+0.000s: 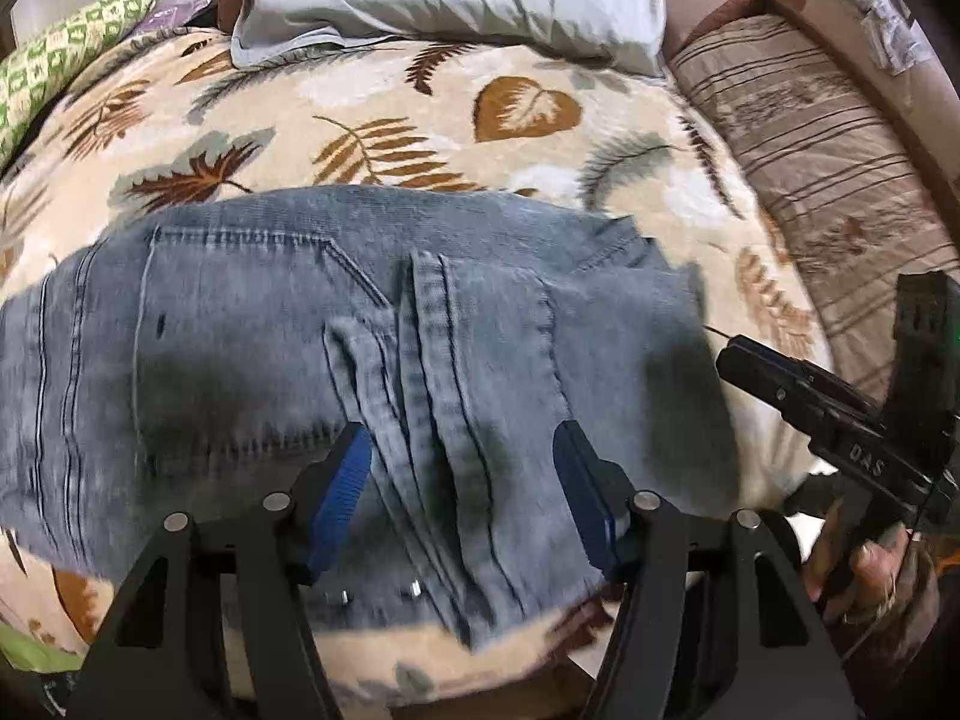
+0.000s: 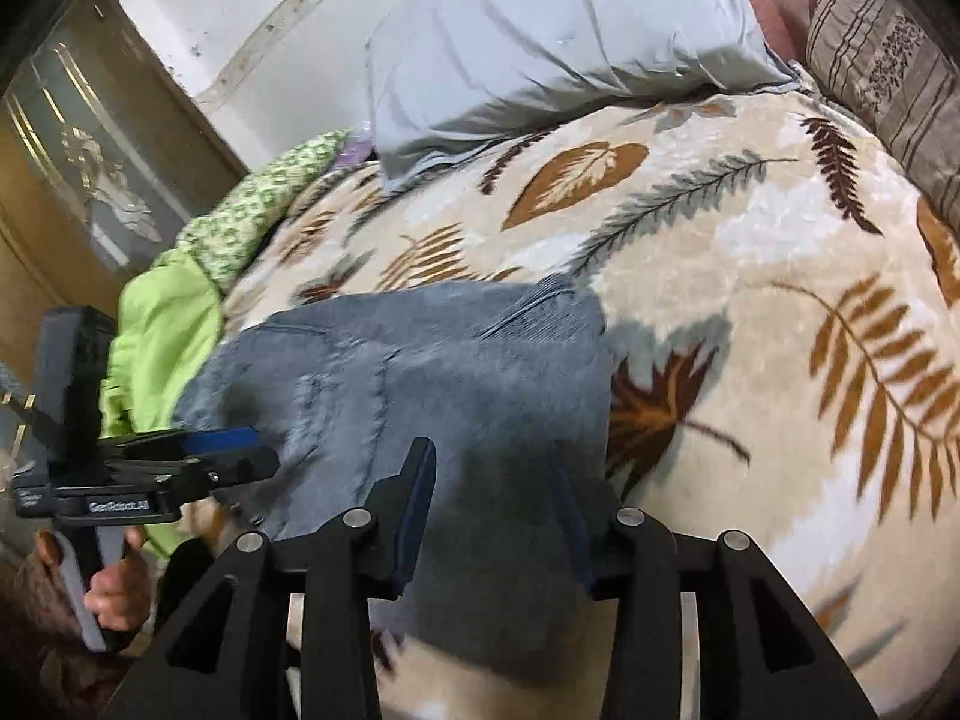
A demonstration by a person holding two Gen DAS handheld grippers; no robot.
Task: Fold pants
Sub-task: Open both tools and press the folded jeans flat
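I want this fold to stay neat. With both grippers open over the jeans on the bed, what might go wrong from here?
1. The jeans lie on a soft, plush leaf-print blanket; the folded layers may slip or spring open.
2. The frayed leg hems hang near the bed's front edge and may slide off.
3. The left gripper and right gripper are open close above the denim, so a finger might snag the raised seam and drag the fold.

Bed with a leaf-print blanket (image 1: pixel 540 180)

Folded grey jeans (image 1: pixel 270 330) lay flat near the bed's front edge; a pale blue pillow (image 2: pixel 540 48) rested at its far edge, a striped cushion (image 1: pixel 798 138) along the right side, green cloth (image 2: pixel 162 330) at the left.
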